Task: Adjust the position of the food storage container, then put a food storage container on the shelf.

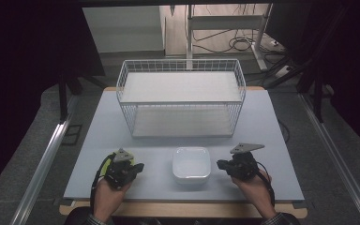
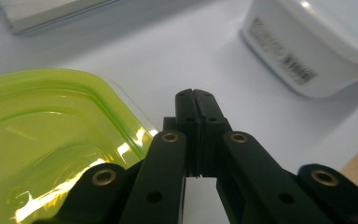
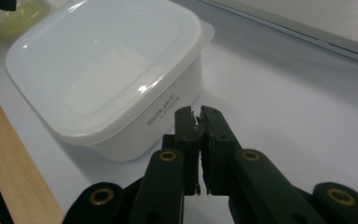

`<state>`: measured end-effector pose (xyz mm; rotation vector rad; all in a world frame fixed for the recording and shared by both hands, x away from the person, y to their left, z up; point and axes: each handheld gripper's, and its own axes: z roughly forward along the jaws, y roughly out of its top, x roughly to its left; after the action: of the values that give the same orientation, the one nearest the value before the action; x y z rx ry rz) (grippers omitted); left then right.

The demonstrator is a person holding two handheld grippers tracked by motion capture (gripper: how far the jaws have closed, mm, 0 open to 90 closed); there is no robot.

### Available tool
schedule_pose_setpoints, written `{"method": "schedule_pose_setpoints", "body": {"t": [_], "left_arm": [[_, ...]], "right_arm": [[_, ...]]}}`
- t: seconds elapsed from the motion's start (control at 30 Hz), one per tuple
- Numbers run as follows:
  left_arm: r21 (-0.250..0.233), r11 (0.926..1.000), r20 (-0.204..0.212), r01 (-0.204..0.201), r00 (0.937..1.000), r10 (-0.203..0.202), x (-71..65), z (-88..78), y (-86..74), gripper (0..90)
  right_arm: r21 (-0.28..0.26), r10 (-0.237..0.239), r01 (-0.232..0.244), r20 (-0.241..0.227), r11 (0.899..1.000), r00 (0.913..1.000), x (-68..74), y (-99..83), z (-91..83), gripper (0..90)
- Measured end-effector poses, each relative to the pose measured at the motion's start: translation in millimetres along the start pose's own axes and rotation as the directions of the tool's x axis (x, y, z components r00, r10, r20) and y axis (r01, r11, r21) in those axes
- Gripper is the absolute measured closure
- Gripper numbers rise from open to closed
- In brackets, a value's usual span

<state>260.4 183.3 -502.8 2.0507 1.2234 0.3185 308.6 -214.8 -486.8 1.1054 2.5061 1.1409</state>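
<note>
In the high view we see the left gripper (image 1: 139, 166) at the lower left of the frame, its jaws pressed together on nothing. A green container (image 2: 51, 135) lies just beside it, at the left of the left gripper view; in the high view only a green edge peeks out under that hand. At the lower centre sits the white lidded box (image 1: 191, 164), between the two grippers and apart from both. At the lower right we find the right gripper (image 1: 220, 164), jaws almost together with a thin slit between them, gripping nothing, the tips near the box's side. Above, in the middle of the frame, the wire basket (image 1: 180, 101) stands on the pale table (image 1: 272, 140), well behind everything.
</note>
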Motion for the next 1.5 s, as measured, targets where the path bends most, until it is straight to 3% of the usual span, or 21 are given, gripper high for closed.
{"method": "schedule_pose_setpoints", "body": {"t": [0.23, 0.33, 0.37, 0.43, 0.47, 0.5, 0.57, 0.6, 0.63, 0.67, 0.7, 0.8, 0.87, 1.07, 1.13, 1.2, 1.27, 1.5], "left_arm": [[-0.006, 0.9996, -0.022, 0.028, 0.9994, -0.028, 17.9, -1.2, -0.8, 89.9], [-0.018, 0.9996, -0.008, 0.020, 0.9998, -0.020, 16.4, -3.2, -1.3, 89.8], [-0.039, 0.9992, 0.007, 0.000, 1.0000, 0.000, 13.0, -4.9, -0.9, 89.8], [-0.079, 0.9961, 0.041, -0.038, 0.9983, 0.042, 6.0, -6.4, 1.3, 77.7], [-0.079, 0.9961, 0.041, -0.038, 0.9983, 0.042, 6.0, -6.4, 1.3, 70.0], [-0.096, 0.9934, 0.059, -0.063, 0.9958, 0.069, 0.9, -6.2, 2.9, 70.0], [-0.102, 0.9904, 0.075, -0.093, 0.9921, 0.101, -5.5, -6.0, 4.3, 49.8], [-0.106, 0.9887, 0.083, -0.106, 0.9899, 0.115, -9.2, -5.1, 4.8, 49.8], [-0.110, 0.9857, 0.091, -0.127, 0.9863, 0.138, -14.5, -3.5, 5.3, 39.3], [-0.110, 0.9857, 0.091, -0.127, 0.9863, 0.138, -14.5, -3.5, 5.3, 35.9], [-0.114, 0.9840, 0.099, -0.137, 0.9840, 0.148, -16.5, -2.2, 5.3, 35.9], [-0.126, 0.9815, 0.149, -0.144, 0.9754, 0.162, -18.7, 0.2, 4.9, 26.9], [-0.131, 0.9807, 0.175, -0.145, 0.9704, 0.167, -18.9, 0.8, 4.7, 19.7], [-0.151, 0.9740, 0.167, -0.169, 0.9669, 0.193, -23.3, 5.1, 4.4, 11.4], [-0.157, 0.9689, 0.166, -0.191, 0.9621, 0.216, -25.0, 7.8, 3.8, 8.1], [-0.171, 0.9587, 0.159, -0.227, 0.9539, 0.255, -27.8, 10.5, 3.2, 6.9], [-0.177, 0.9553, 0.163, -0.237, 0.9502, 0.266, -29.7, 12.4, 4.3, 6.5], [-0.135, 0.9672, 0.207, -0.216, 0.9485, 0.240, -38.6, 19.0, 15.0, 6.7]], "right_arm": [[0.004, -0.010, 0.010, 0.001, 1.000, 1.0000, -0.7, -0.9, -0.2, 85.8], [0.001, -0.016, 0.016, 0.004, 1.000, 0.9999, -0.4, -1.4, -1.8, 85.5], [0.000, -0.025, 0.025, 0.007, 1.000, 0.9997, -0.3, -1.6, -2.9, 85.1], [-0.013, -0.044, 0.044, 0.014, 0.999, 0.9989, 0.8, -3.5, -8.3, 81.6], [-0.013, -0.044, 0.044, 0.014, 0.999, 0.9989, 0.8, -3.5, -8.3, 81.6], [-0.020, -0.051, 0.052, 0.016, 0.998, 0.9986, 1.0, -4.4, -10.4, 79.1], [-0.050, -0.064, 0.065, 0.019, 0.997, 0.9978, 1.7, -7.0, -16.1, 66.8], [-0.050, -0.064, 0.065, 0.019, 0.997, 0.9978, 1.7, -7.0, -16.1, 66.8], [-0.072, -0.075, 0.075, 0.006, 0.995, 0.9972, 1.6, -7.8, -18.4, 55.4], [-0.079, -0.079, 0.079, 0.007, 0.994, 0.9969, 1.7, -8.0, -18.4, 49.3], [-0.079, -0.079, 0.079, 0.007, 0.994, 0.9969, 1.7, -8.0, -18.4, 49.3], [-0.080, -0.091, 0.091, 0.001, 0.993, 0.9958, 0.4, -9.2, -16.4, 34.5], [-0.083, -0.087, 0.087, 0.000, 0.993, 0.9962, -0.6, -10.0, -14.6, 29.7], [-0.106, -0.074, 0.072, -0.013, 0.992, 0.9972, -2.5, -9.7, -14.9, 20.0], [-0.111, -0.069, 0.067, -0.015, 0.992, 0.9975, -2.7, -9.4, -13.7, 16.4], [-0.108, -0.079, 0.077, -0.015, 0.991, 0.9968, -2.6, -9.7, -12.4, 14.4], [-0.110, -0.084, 0.082, -0.016, 0.990, 0.9963, -1.6, -9.7, -11.2, 12.8], [-0.104, -0.103, 0.100, -0.021, 0.989, 0.9945, 1.5, -7.4, -9.1, 10.8]]}}
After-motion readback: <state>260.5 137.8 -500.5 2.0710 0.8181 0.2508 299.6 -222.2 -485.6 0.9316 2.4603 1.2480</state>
